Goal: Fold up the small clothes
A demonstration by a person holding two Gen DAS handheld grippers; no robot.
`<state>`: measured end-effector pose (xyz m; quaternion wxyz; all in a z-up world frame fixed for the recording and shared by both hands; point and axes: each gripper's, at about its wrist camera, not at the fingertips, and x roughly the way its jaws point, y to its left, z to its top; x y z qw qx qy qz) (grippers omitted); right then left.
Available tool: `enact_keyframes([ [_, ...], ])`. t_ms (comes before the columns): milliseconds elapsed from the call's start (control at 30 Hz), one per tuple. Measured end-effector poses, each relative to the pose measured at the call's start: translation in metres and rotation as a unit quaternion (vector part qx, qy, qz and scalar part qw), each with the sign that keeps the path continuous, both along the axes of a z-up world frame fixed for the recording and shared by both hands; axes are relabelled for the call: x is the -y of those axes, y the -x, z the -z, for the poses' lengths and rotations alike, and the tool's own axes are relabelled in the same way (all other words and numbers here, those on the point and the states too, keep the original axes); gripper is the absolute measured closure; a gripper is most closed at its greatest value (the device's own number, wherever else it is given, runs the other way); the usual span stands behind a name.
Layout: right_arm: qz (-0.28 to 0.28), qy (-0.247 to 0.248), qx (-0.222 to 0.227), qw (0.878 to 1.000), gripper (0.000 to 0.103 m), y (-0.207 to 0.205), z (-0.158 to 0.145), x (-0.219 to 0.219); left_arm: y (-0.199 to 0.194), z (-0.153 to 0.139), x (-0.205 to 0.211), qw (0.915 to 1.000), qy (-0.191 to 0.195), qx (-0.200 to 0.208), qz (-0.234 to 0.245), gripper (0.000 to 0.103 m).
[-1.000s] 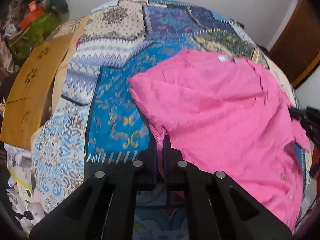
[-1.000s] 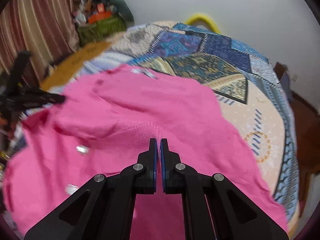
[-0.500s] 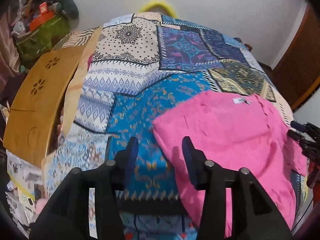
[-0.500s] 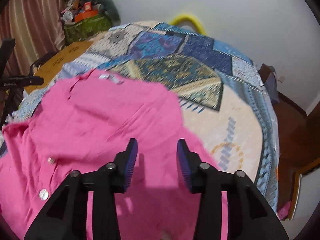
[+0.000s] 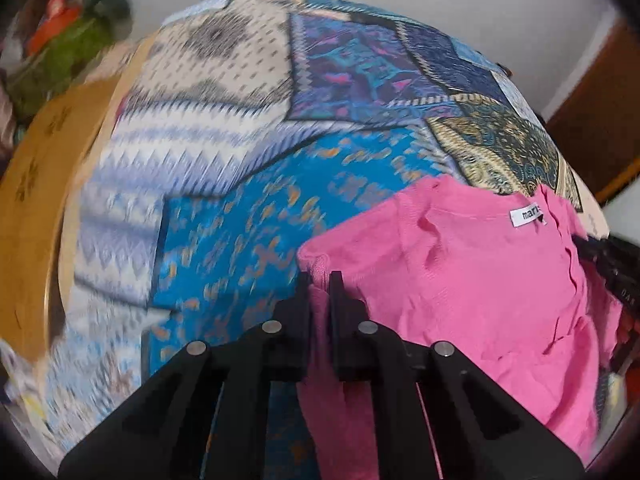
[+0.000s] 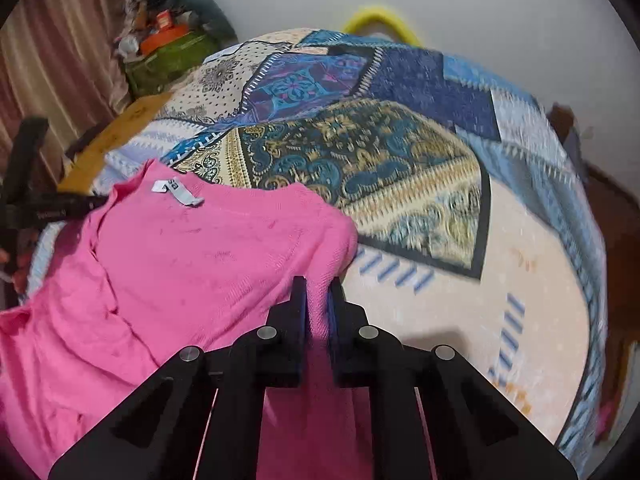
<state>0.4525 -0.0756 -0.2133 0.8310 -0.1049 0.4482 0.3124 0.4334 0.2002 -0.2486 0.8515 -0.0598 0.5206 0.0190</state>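
A pink knit garment (image 5: pixel 480 276) with a white neck label (image 5: pixel 525 214) lies on a patchwork bedspread (image 5: pixel 248 184). My left gripper (image 5: pixel 319 280) is shut on the garment's left edge, with pink fabric pinched between the fingers. In the right wrist view the same garment (image 6: pixel 168 280) fills the lower left, label (image 6: pixel 178 192) at its top. My right gripper (image 6: pixel 318 286) is shut on the garment's right edge near its rounded corner. The other gripper shows as a dark shape at each view's side.
The bedspread (image 6: pixel 400 168) covers the whole bed. A tan wooden board (image 5: pixel 28 208) lies along the bed's left side. A green bag with clutter (image 6: pixel 168 56) stands in the far left corner, and a yellow hoop (image 6: pixel 380 20) stands behind the bed by the white wall.
Both grippers let go of the garment and opened half a second ago. They have since shut again on its left and right edges, nearer the collar.
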Motion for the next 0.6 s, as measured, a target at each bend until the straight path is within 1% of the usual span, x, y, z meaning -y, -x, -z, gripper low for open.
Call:
enact_keyframes([
  [67, 0.001, 0.023, 0.025, 0.999, 0.095, -0.004, -0.002, -0.004, -0.010, -0.009, 0.006, 0.9994, -0.026, 0.021, 0.007, 0.096],
  [167, 0.038, 0.028, 0.049, 0.998, 0.095, -0.017, -0.007, 0.005, -0.027, -0.021, 0.009, 0.9976, -0.053, 0.044, -0.006, 0.096],
  [200, 0.054, 0.026, 0.052, 0.997, 0.095, -0.020, -0.010, 0.010, -0.031, -0.023, 0.009, 0.9975, -0.055, 0.043, -0.010, 0.096],
  [233, 0.060, 0.023, 0.049, 0.997, 0.093, -0.022, -0.012, 0.013, -0.034, -0.024, 0.008, 0.9982, -0.047, 0.036, -0.009, 0.096],
  [267, 0.063, 0.022, 0.040, 0.997, 0.093, -0.022, -0.015, 0.017, -0.034, -0.026, 0.007, 0.9988, -0.038, 0.030, -0.008, 0.095],
  [333, 0.062, 0.023, 0.038, 0.997, 0.088, -0.018, -0.020, 0.020, -0.027, -0.030, 0.008, 0.9993, -0.027, 0.026, -0.007, 0.082],
  [367, 0.053, 0.022, 0.039, 0.998, 0.081, -0.010, -0.025, 0.022, -0.019, -0.032, 0.009, 0.9993, -0.025, 0.029, -0.004, 0.077],
  [400, 0.046, 0.018, 0.038, 0.998, 0.077, -0.006, -0.028, 0.023, -0.011, -0.034, 0.010, 0.9992, -0.026, 0.030, -0.001, 0.065],
  [433, 0.038, 0.014, 0.039, 0.998, 0.069, -0.001, -0.032, 0.023, 0.000, -0.037, 0.013, 0.9990, -0.032, 0.032, 0.002, 0.057],
  [467, 0.028, 0.006, 0.041, 0.999, 0.064, 0.010, -0.038, 0.025, 0.009, -0.039, 0.016, 0.9987, -0.037, 0.035, 0.005, 0.055],
  [533, 0.013, -0.006, 0.044, 0.999, 0.063, 0.026, -0.046, 0.026, 0.030, -0.041, 0.022, 0.9982, -0.045, 0.036, 0.017, 0.054],
  [600, 0.001, -0.015, 0.040, 0.999, 0.063, 0.040, -0.050, 0.026, 0.047, -0.040, 0.025, 0.9984, -0.046, 0.026, 0.022, 0.054],
])
